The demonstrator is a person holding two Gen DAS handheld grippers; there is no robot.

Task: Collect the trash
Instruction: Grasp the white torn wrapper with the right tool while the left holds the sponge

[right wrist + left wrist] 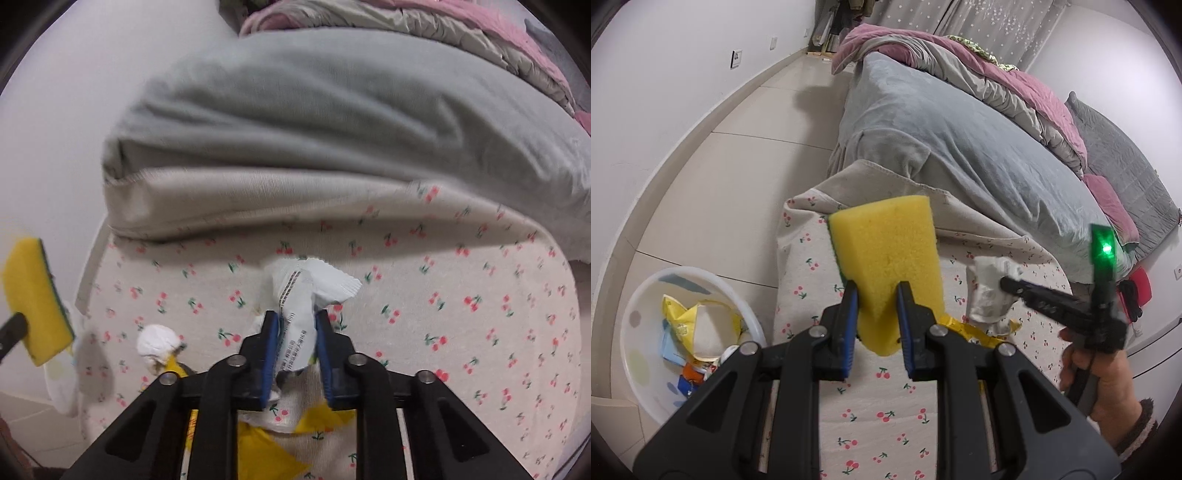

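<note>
Fingers (849, 314) of the left gripper (875, 314) are clamped on a yellow sponge (890, 251), centre frame, its long axis running up and away from them over the cherry-print bed sheet (871, 417). The right gripper (295, 343) pinches a crumpled white wrapper (303, 295), centre frame, pointing upward. A white basin (639, 354), lower left, holds packaging scraps (687, 321).
</note>
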